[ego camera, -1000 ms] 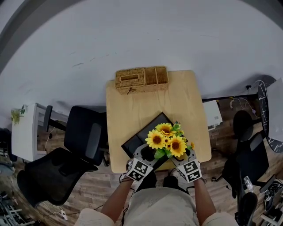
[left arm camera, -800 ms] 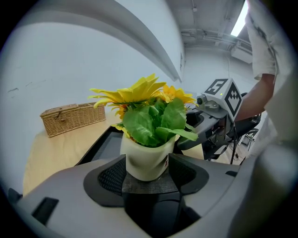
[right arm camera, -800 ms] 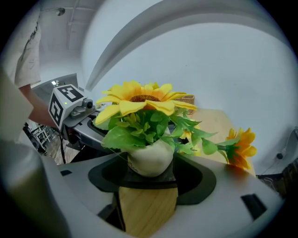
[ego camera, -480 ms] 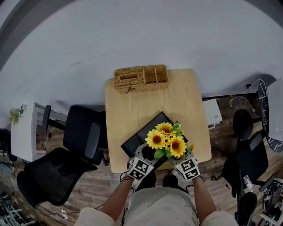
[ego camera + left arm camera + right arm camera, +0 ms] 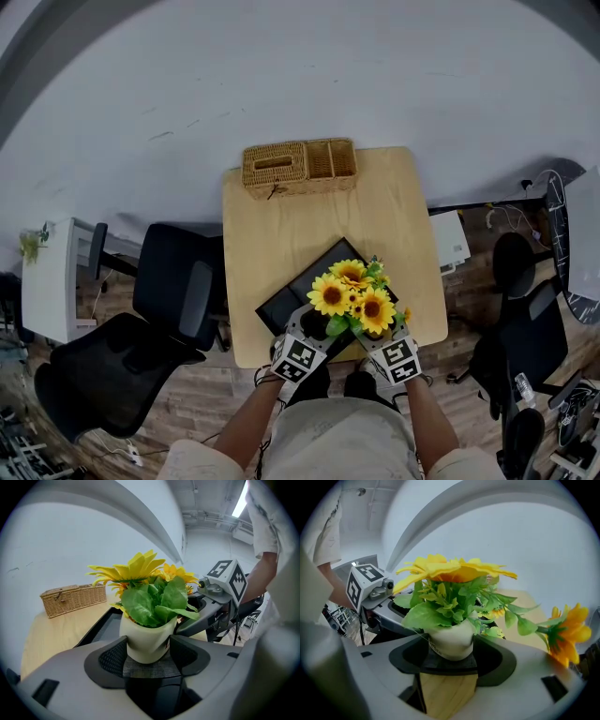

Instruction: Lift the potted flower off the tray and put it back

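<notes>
The potted flower is a small white pot [image 5: 145, 641] of yellow sunflowers [image 5: 352, 295] with green leaves. It is held from both sides near the table's front edge, over the right corner of the black tray [image 5: 291, 300]. My left gripper [image 5: 147, 656] is shut on the pot, its dark pads against the pot's lower wall. From the opposite side my right gripper [image 5: 450, 651] is shut on the same pot [image 5: 451, 641]. In the head view the left gripper [image 5: 317, 326] and right gripper [image 5: 384, 330] flank the blooms, which hide the pot. I cannot tell whether the pot's base touches the tray.
A wicker basket [image 5: 300, 167] stands at the far edge of the wooden table [image 5: 394, 216], also seen as the basket [image 5: 72, 599] behind the tray [image 5: 101, 630]. Black office chairs [image 5: 178, 291] stand left of the table, and a cabinet and cables lie to its right.
Almost nothing: the right gripper has shifted slightly left, and both grippers still hold the pot in the same place.
</notes>
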Action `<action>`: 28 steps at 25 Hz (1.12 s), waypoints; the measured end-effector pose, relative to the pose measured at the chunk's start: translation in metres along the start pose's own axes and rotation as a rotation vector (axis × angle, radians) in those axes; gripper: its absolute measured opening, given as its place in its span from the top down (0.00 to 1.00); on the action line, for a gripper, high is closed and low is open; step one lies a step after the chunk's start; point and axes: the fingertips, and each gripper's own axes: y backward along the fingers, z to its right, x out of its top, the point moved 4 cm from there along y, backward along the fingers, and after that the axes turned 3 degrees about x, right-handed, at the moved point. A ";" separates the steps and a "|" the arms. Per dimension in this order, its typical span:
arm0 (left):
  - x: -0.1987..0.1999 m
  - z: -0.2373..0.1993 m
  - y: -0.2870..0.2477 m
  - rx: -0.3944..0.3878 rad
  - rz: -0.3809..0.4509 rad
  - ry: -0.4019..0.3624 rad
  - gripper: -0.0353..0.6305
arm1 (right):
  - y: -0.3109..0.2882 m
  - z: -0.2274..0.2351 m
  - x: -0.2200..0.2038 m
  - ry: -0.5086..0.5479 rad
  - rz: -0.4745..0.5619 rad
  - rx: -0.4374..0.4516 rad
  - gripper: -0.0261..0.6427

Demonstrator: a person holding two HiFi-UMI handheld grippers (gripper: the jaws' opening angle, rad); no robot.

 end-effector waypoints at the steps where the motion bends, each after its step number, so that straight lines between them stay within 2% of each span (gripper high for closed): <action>1: 0.000 0.000 0.000 0.000 0.000 0.000 0.54 | 0.000 0.000 0.000 -0.002 -0.001 0.000 0.51; 28: 0.002 0.001 0.006 0.032 -0.004 -0.018 0.54 | 0.003 -0.006 0.003 0.037 0.002 -0.021 0.51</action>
